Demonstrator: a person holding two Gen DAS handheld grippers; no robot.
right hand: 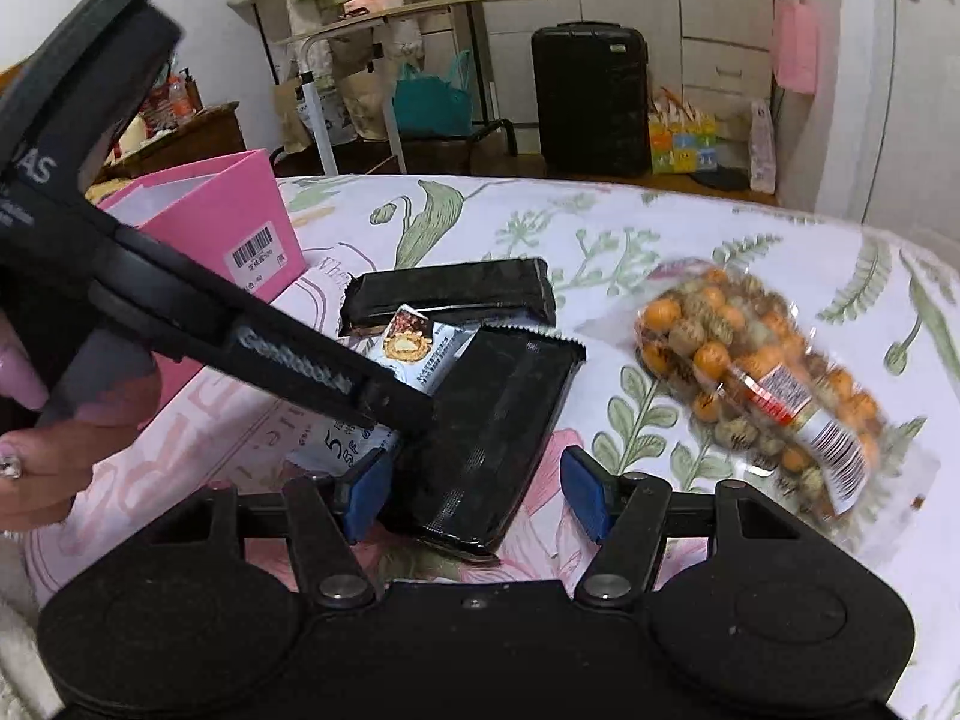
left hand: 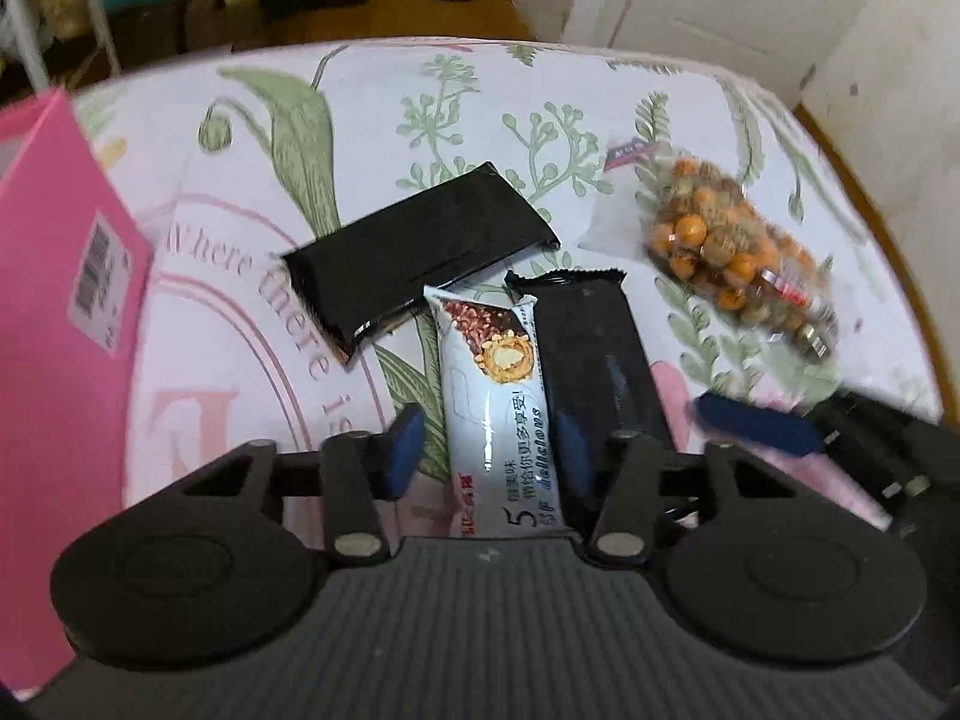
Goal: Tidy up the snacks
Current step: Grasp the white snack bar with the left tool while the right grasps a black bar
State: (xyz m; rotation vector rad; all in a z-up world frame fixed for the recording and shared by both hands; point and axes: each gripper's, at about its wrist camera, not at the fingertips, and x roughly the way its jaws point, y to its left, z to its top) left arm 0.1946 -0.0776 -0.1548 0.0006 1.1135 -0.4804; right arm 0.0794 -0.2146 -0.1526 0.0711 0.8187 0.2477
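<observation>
A white snack pack [left hand: 498, 414] with a nut-chocolate picture lies on the floral tablecloth [left hand: 420, 120]. My left gripper [left hand: 489, 453] straddles it, open: the right pad sits at the pack's edge and cloth shows beside the left pad. A black pack [right hand: 492, 420] lies alongside it, between the open pads of my right gripper [right hand: 474, 492]; a gap shows at the right pad. Another black pack [right hand: 450, 294] lies behind. A clear bag of orange and brown nuts [right hand: 762, 384] is to the right. In the right wrist view, the white pack [right hand: 420, 348] is partly hidden by the left gripper's arm.
An open pink box [right hand: 210, 222] with a barcode label stands at the table's left. A hand [right hand: 36, 420] holds the left gripper. Beyond the table's far edge are a black suitcase [right hand: 591, 102], a teal bag [right hand: 429, 102] and a colourful carton [right hand: 681, 144].
</observation>
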